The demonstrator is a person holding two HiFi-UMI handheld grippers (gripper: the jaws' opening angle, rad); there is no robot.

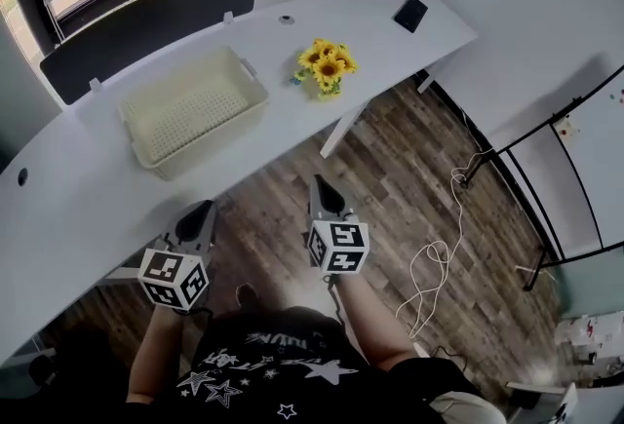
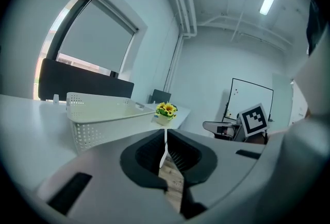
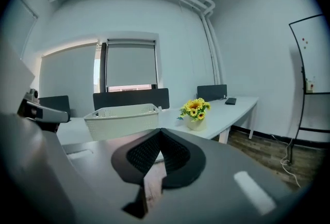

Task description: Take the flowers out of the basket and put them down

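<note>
A bunch of yellow sunflowers [image 1: 327, 66] in a small white pot stands on the white table [image 1: 88, 198], just right of the cream perforated basket [image 1: 255, 93]. The basket looks empty. Both grippers hang over the wooden floor in front of the table, well short of it. My left gripper [image 1: 205, 208] is shut with nothing in it, and so is my right gripper [image 1: 321, 182]. In the left gripper view the jaws [image 2: 165, 141] meet, with the basket [image 2: 98, 120] and flowers [image 2: 166, 110] beyond. In the right gripper view the shut jaws [image 3: 160, 133] point between basket [image 3: 124, 119] and flowers [image 3: 195, 108].
Dark divider panels [image 1: 146, 27] line the table's far edge. A black flat device [image 1: 410, 14] lies at the table's right end. A whiteboard on a stand [image 1: 585, 169] is at the right, and a white cable [image 1: 434, 266] trails across the floor.
</note>
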